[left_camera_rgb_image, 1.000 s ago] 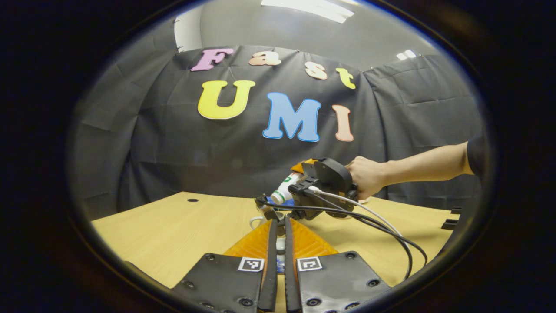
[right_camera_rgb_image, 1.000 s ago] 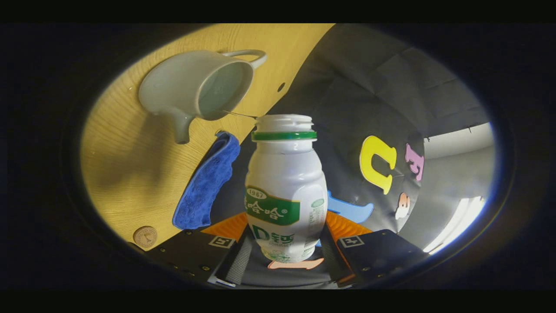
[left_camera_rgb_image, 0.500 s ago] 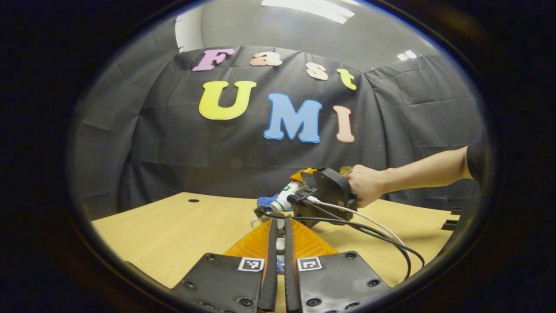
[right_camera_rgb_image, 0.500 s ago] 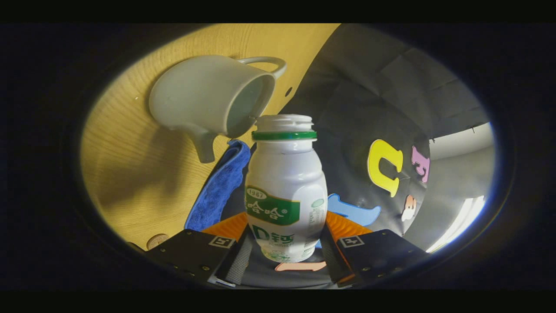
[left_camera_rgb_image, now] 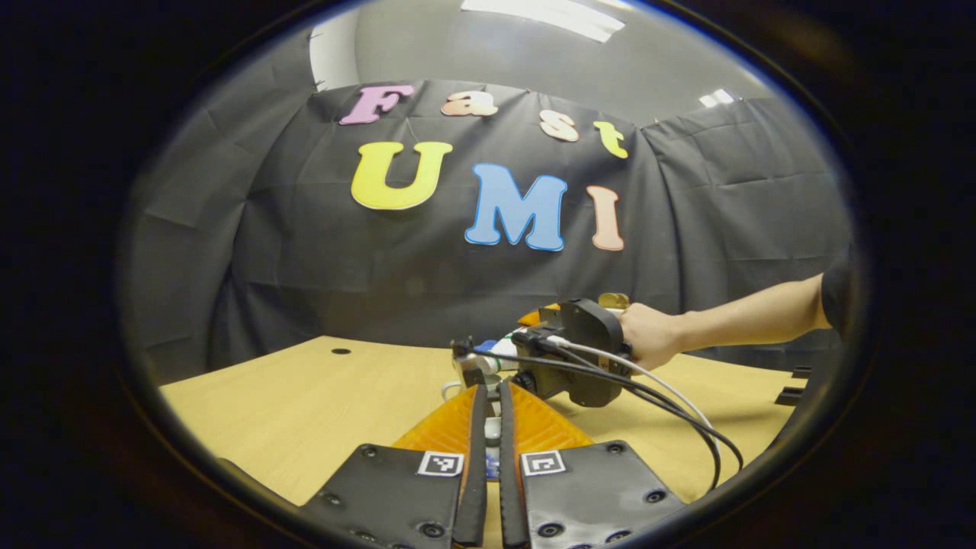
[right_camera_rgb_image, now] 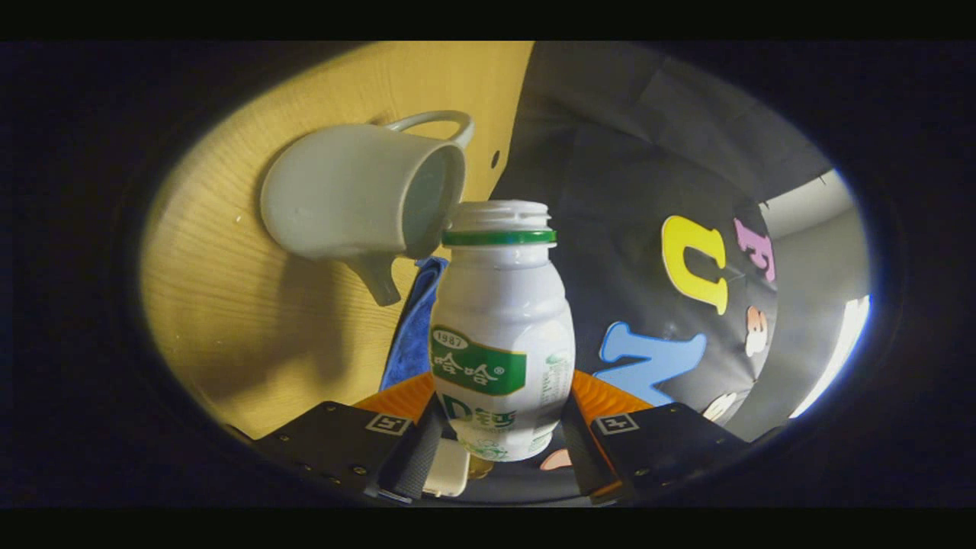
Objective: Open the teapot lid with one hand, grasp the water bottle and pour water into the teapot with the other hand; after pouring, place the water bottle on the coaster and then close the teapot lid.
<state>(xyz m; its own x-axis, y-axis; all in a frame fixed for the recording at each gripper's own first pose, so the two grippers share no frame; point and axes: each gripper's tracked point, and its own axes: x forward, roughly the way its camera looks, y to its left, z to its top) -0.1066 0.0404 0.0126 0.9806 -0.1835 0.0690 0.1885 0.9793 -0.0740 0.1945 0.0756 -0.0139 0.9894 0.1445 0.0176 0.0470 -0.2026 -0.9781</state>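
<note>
The right tongs (right_camera_rgb_image: 499, 450) clamp the white plastic water bottle (right_camera_rgb_image: 499, 343), tipped at the open white ceramic teapot (right_camera_rgb_image: 358, 198); left tongs (left_camera_rgb_image: 488, 427) pinch something small, seemingly the lid. Coaster placement and closing remain.

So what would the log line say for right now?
step: pouring | right hand-held gripper: shut on water bottle, tipped, mouth at open teapot rim | left hand-held gripper: shut, small white piece between fingers | coaster: not reached yet

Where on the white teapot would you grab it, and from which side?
Take the teapot by its loop handle, coming from the side opposite the spout. The body looks wide and smooth, probably too broad for two fingers, while the thin handle stands clear of the wall. The right gripper holds the bottle at the pot's open mouth.
</note>
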